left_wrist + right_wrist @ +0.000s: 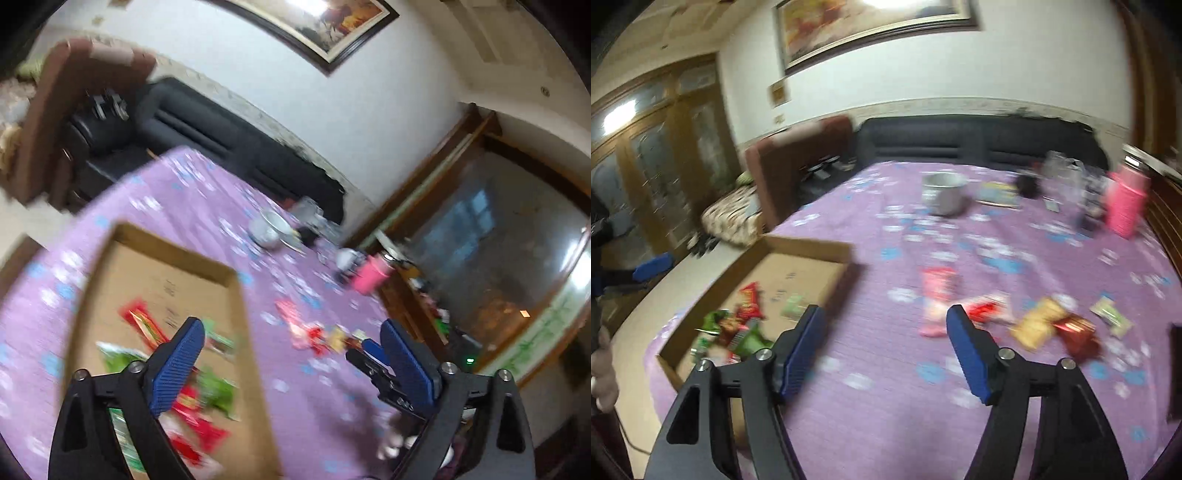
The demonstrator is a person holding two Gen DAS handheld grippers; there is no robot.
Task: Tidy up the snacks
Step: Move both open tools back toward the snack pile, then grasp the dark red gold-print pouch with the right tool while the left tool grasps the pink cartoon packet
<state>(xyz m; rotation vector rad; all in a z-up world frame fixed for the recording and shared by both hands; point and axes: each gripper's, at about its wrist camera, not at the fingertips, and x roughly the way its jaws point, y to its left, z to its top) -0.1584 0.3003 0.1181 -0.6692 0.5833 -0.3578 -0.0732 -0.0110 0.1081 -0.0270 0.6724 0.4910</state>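
An open cardboard box (173, 249) lies on the purple tablecloth (192, 192) and holds several red and green snack packets (207, 391). My left gripper (291, 325) hovers open over the box's right wall, nothing between its fingers. In the right wrist view the box (809, 245) lies at the left. Loose on the cloth are a pink packet (936, 295), a red one (982, 308), a yellow one (1038, 325), a dark red one (1075, 332) and a green one (1110, 314). My right gripper (886, 314) stands open and empty above bare cloth just short of them.
At the table's far side stand a metal pot (943, 197), a pink bottle (1124, 206) and glassware. A black sofa (960, 140) and a brown chair (798, 155) stand behind the table. A hand (604, 376) shows at the left edge.
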